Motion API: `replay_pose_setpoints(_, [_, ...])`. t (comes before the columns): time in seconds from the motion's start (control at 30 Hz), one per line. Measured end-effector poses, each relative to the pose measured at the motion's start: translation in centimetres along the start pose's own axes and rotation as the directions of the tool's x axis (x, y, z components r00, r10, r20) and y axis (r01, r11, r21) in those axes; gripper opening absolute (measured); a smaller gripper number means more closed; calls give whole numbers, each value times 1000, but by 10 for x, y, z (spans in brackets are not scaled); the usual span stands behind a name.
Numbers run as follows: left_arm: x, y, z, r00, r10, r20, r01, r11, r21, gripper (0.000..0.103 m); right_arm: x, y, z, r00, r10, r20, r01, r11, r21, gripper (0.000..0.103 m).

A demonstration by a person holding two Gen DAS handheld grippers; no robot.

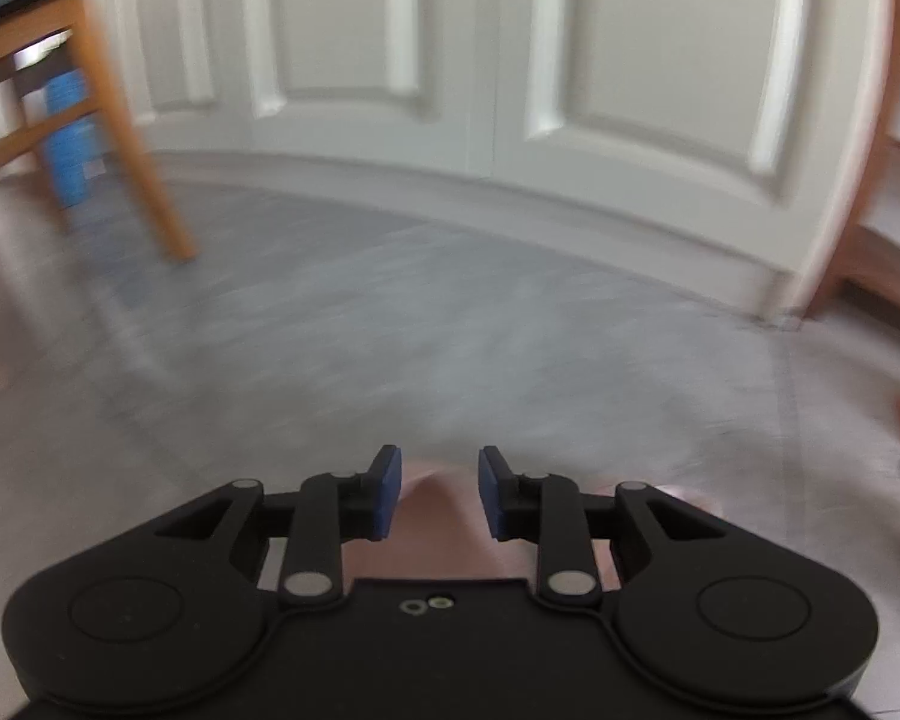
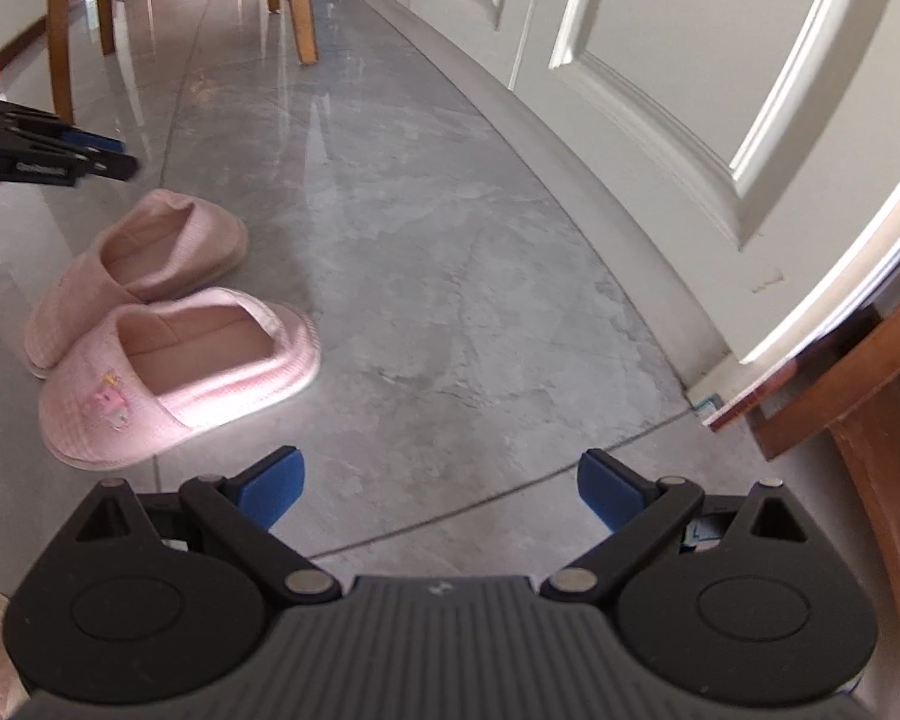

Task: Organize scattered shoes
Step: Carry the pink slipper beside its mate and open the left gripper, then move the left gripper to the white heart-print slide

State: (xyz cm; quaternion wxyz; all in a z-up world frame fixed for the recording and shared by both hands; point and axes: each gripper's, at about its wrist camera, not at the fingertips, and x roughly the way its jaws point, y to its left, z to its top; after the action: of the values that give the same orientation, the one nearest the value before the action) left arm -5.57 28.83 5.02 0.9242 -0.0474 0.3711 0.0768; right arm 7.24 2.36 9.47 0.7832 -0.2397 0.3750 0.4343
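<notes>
— Those two slippers point(image 2: 168, 354) are pale pink, and the nearer one has a small pink-and-yellow embroidered motif on the toe.

— The floor point(image 2: 426, 276) is grey marbled tile. White panelled doors point(image 1: 510, 72), honey-coloured wooden chair legs point(image 1: 132, 138).

— And the black grippers carry blue pads point(image 2: 273, 489).

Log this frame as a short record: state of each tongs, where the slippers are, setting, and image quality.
left tongs: pads partly closed with a gap, empty, pink slipper blurred beneath
right tongs: wide open, empty, over bare floor
slippers: two pink, near slipper and far slipper side by side, touching, on the floor
setting: white doors, wooden chair legs
image quality: left view motion-blurred, right view sharp
</notes>
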Motion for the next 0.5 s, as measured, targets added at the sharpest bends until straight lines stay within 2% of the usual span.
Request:
replay_pose_setpoints(0.1, [30,-38,14,991,-131,-16,132,990,50,28,-6,-3,-2,1000,-2,12,2,1000,14,99])
replay_pose_setpoints(0.2, [62,-84,27,967,-252,-38,255,960,116,29,-16,-14,-8,998,-51,-27,53,996,71,99])
replay_pose_setpoints(0.27, [73,-104,32,955,-293,-49,297,945,139,29,-29,-25,-15,993,-101,-66,109,985,135,99])
replay_pose_setpoints(0.33, [90,-147,44,922,-377,-91,388,902,190,29,-50,-39,-27,980,-167,-108,187,959,212,99])
replay_pose_setpoints(0.4, [93,-177,45,900,-418,-120,435,869,234,29,-68,-48,-38,964,-223,-144,256,927,274,99])
replay_pose_setpoints(0.5, [93,-224,48,868,-469,-165,497,813,303,31,-108,-61,-64,927,-326,-188,374,849,374,99])
